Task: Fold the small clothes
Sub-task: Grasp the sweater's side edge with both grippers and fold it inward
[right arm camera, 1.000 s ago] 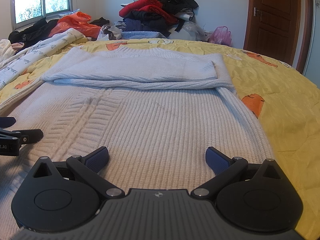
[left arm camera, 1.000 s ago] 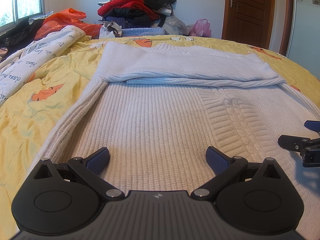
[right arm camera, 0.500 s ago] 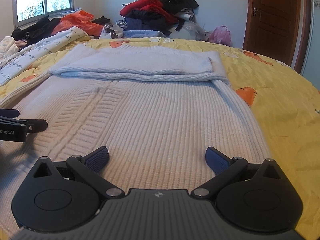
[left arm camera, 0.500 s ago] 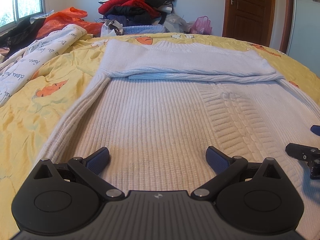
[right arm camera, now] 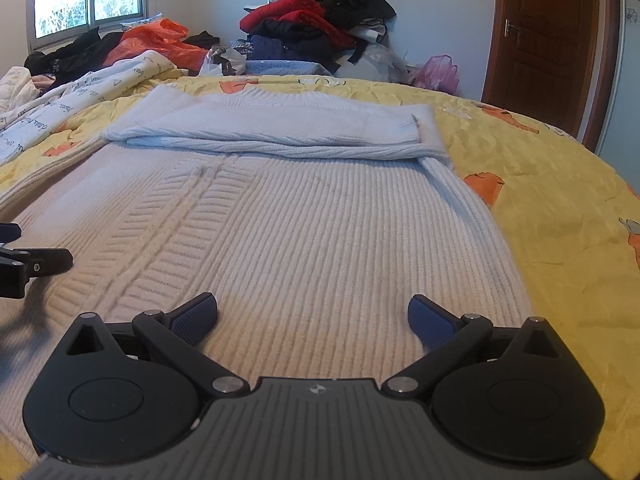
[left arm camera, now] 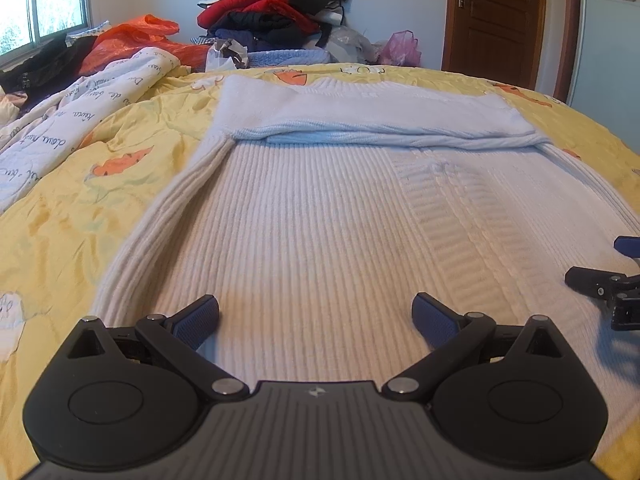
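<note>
A white ribbed knit sweater (left arm camera: 320, 220) lies flat on the yellow bedspread (left arm camera: 80, 200), its sleeves folded across the chest at the far end (left arm camera: 372, 120). It also shows in the right wrist view (right arm camera: 312, 232). My left gripper (left arm camera: 316, 316) is open and empty, low over the sweater's near hem on its left half. My right gripper (right arm camera: 312, 314) is open and empty, low over the near hem on the right half. Each gripper's tip shows at the edge of the other's view: the right one (left arm camera: 600, 288) and the left one (right arm camera: 36, 266).
A pile of red and dark clothes (left arm camera: 276, 12) stands past the bed's far edge. A printed white quilt (left arm camera: 80, 120) and an orange bag (left arm camera: 136, 40) lie at the left. A brown door (left arm camera: 492, 16) is at the back right.
Both grippers have drawn back toward the sweater's near hem and risen slightly, so more of the sweater shows. Both stay open.
</note>
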A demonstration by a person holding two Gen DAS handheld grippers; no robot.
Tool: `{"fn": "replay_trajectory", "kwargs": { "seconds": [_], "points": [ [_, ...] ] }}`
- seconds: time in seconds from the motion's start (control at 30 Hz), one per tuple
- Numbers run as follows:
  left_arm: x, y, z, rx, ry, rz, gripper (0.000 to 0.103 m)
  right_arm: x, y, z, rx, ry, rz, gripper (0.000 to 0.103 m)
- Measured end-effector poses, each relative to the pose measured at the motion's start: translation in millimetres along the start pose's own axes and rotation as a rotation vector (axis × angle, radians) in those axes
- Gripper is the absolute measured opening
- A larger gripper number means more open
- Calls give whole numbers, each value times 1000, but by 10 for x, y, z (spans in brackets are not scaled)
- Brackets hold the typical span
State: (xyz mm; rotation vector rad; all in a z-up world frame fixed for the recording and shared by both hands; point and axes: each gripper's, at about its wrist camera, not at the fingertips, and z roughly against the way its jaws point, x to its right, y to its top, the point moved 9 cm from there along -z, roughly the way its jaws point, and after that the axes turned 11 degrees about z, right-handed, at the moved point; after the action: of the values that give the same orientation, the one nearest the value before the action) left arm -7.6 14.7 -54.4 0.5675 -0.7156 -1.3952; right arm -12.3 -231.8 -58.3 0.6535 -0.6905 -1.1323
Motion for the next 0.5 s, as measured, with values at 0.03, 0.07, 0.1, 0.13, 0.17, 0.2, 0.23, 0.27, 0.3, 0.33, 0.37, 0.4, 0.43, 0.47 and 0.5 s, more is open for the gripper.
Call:
{"fn": "replay_trajectory", "kwargs": {
  "seconds": [0.03,0.07,0.1,0.13,0.17,0.2,0.23,0.27,0.3,0.33,0.37,0.4,0.43,0.47,0.5],
  "points": [
    [-16,-55,57,-3,2,-6,103,-12,-44,56,-4,6,5,102],
    [-34,-108,126,-5,3,-12,103,-22,-87,114,-6,11,12,102],
    [-56,-161,210,-7,-1,-20,103,-31,-143,194,-7,21,21,102],
    [-85,-207,303,-10,-6,-27,103,-39,-201,272,-15,37,27,102],
    [-131,-247,395,-15,-9,-33,103,-44,-264,366,-26,55,36,102],
    [-196,-275,490,-16,-7,-36,103,-45,-325,470,-37,73,44,102],
    [-281,-285,594,-4,-1,-35,103,-41,-377,573,-50,95,46,103],
    [-379,-278,689,14,6,-28,103,-26,-429,697,-62,122,35,101],
    [-476,-259,765,31,14,-16,103,18,-464,825,-65,143,12,101],
    [-605,-228,830,44,31,4,103,77,-481,931,-58,158,-16,102],
    [-715,-202,852,49,47,25,103,191,-487,1052,-40,173,-61,102],
    [-816,-179,840,44,55,49,103,297,-487,1118,-29,173,-103,102],
    [-889,-175,803,29,54,69,103,432,-486,1159,-24,164,-157,102],
    [-959,-175,735,1,58,92,103,594,-495,1153,-27,154,-221,101],
    [-1006,-187,670,-26,59,108,103,703,-513,1123,-37,150,-268,98]
  ]
}}
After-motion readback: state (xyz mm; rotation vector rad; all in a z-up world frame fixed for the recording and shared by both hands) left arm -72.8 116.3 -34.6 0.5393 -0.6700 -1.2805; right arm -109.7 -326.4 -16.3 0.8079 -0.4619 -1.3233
